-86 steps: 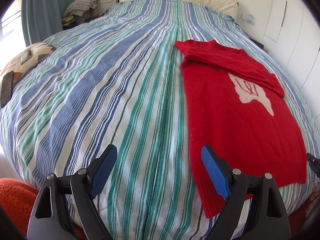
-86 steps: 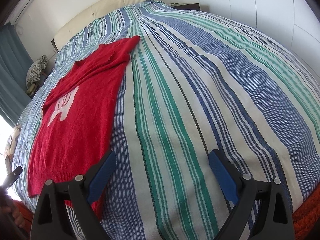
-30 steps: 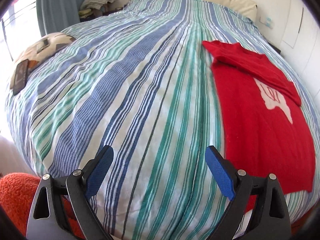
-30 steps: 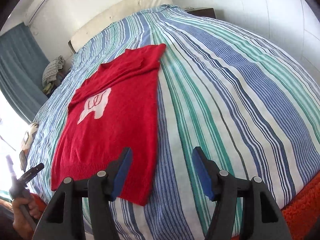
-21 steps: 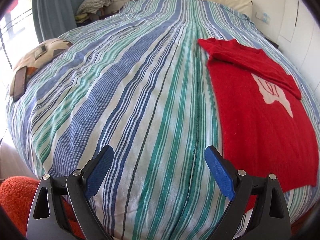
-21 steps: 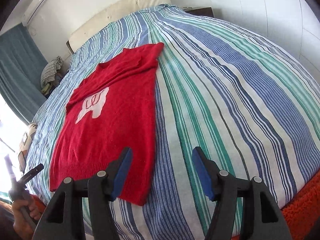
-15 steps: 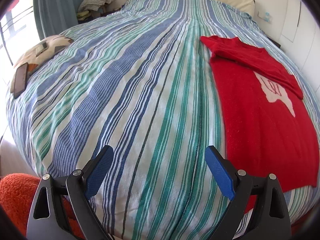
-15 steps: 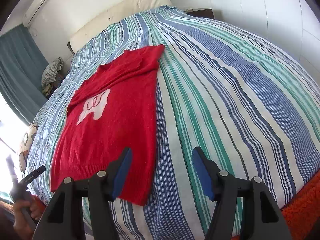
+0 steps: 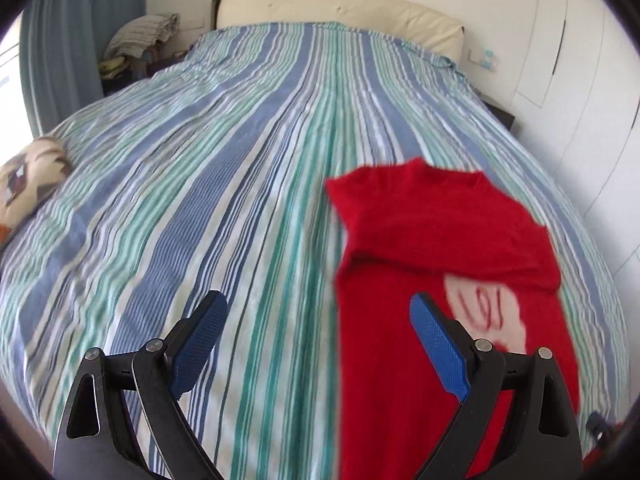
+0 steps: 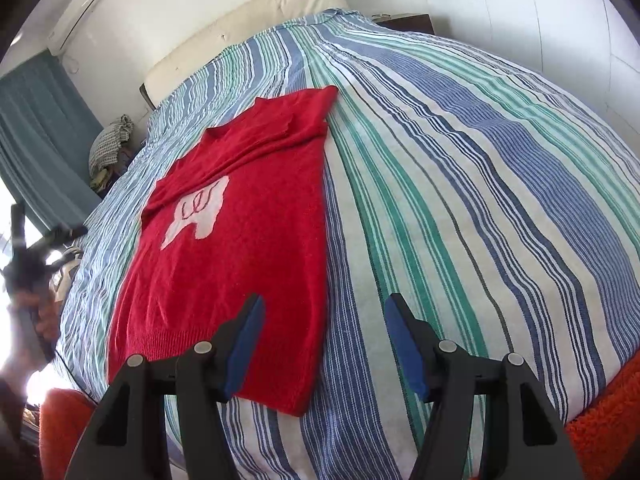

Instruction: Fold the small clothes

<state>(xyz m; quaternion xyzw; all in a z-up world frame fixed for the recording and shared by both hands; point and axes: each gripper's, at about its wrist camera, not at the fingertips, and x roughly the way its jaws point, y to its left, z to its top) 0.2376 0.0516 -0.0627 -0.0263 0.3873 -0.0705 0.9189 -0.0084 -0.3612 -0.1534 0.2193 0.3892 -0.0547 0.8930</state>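
Note:
A small red knit sweater (image 9: 416, 248) with a white motif lies flat on the striped bed, its sleeves folded across the chest. It also shows in the right wrist view (image 10: 248, 216). My left gripper (image 9: 320, 348) is open and empty, above the sweater's left edge, its right finger over the red cloth. My right gripper (image 10: 324, 340) is open and empty, over the sweater's lower right hem corner. Neither gripper touches the cloth.
The blue, green and white striped bedspread (image 9: 224, 152) covers the whole bed, with a cream headboard (image 9: 340, 8) at the far end. A patterned cushion (image 9: 28, 176) lies at the bed's left edge. An orange rug (image 10: 604, 428) lies at the foot.
My left gripper has moved forward and right, so the sweater is now close and partly under its right finger. My right gripper has edged closer to the hem. The sweater has not moved.

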